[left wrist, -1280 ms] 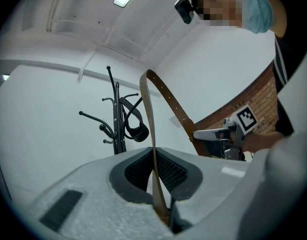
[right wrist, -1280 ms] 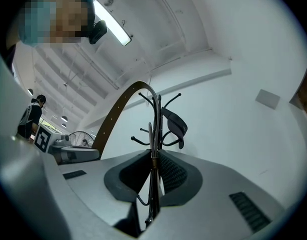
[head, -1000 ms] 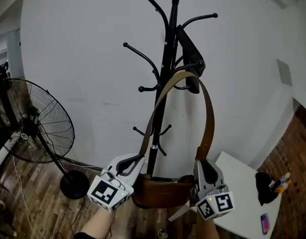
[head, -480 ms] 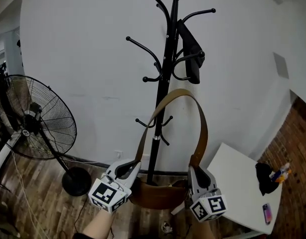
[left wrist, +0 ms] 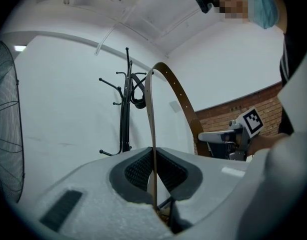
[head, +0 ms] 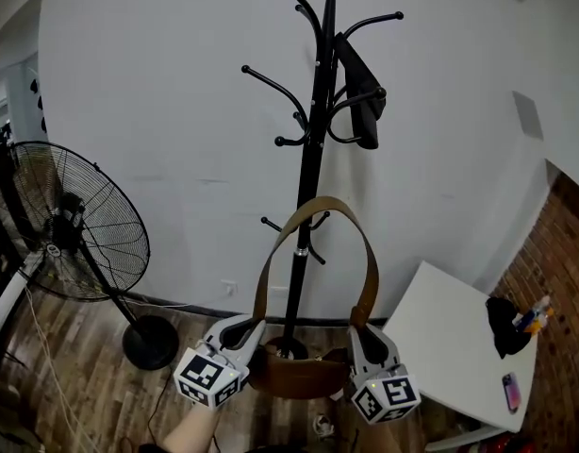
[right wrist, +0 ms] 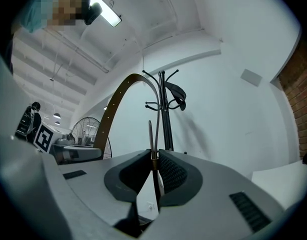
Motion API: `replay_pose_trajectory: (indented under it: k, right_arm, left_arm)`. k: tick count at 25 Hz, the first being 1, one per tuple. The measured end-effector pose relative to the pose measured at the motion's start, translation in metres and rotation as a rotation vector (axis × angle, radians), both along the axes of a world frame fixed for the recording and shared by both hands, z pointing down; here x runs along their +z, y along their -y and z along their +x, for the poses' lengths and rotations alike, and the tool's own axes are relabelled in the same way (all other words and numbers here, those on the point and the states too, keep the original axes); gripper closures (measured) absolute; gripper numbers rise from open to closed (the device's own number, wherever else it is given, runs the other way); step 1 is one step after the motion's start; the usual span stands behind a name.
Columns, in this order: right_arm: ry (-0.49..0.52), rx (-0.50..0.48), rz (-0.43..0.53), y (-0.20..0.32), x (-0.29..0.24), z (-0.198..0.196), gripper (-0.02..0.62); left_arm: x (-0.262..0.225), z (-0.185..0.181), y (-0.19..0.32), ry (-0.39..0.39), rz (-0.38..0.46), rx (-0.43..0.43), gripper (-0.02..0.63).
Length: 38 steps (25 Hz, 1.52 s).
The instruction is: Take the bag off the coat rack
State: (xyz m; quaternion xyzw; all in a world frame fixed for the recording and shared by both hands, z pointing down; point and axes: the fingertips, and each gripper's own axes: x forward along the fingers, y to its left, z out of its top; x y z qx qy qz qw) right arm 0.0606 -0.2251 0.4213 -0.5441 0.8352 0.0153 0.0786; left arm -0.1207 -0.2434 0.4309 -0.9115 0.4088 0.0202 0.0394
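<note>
The brown leather bag (head: 299,371) hangs between my two grippers in front of the black coat rack (head: 313,159). Its strap (head: 318,206) arches free, below the rack's upper hooks and touching none. My left gripper (head: 240,333) is shut on the strap's left end near the bag. My right gripper (head: 365,343) is shut on the right end. In the left gripper view the thin strap (left wrist: 151,124) rises from between the pads of the left gripper (left wrist: 154,171). In the right gripper view the strap end and its metal ring sit pinched in the right gripper (right wrist: 154,171).
A black item (head: 360,92) hangs on an upper hook of the rack. A standing fan (head: 77,243) is at the left. A white table (head: 459,347) at the right carries a black object (head: 506,324) and a phone (head: 509,392). A brick wall (head: 563,328) lies beyond it.
The strap was looped over a hook of the rack a second ago. Both grippers have drawn the bag down and back, and the strap now hangs free of the hooks.
</note>
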Motion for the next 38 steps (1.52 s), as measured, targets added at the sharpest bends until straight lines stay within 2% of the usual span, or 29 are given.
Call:
replay_pose_trajectory:
  k: [10,20,38]
  right_arm:
    - [0.014,-0.008,-0.105,-0.021,0.047,-0.019,0.548]
    - [-0.007,-0.006,-0.182,-0.032,0.075,-0.028,0.548]
    - [-0.003,-0.023,-0.178,-0.02,0.074,-0.04,0.548]
  left_arm:
    - [0.044,-0.016,-0.018,0.002,-0.104,-0.018,0.587]
    - [0.071,-0.02,-0.028,0.005,-0.163,-0.017,0.588]
    - [0.071,-0.032,-0.024,-0.008,-0.155,-0.036,0.588]
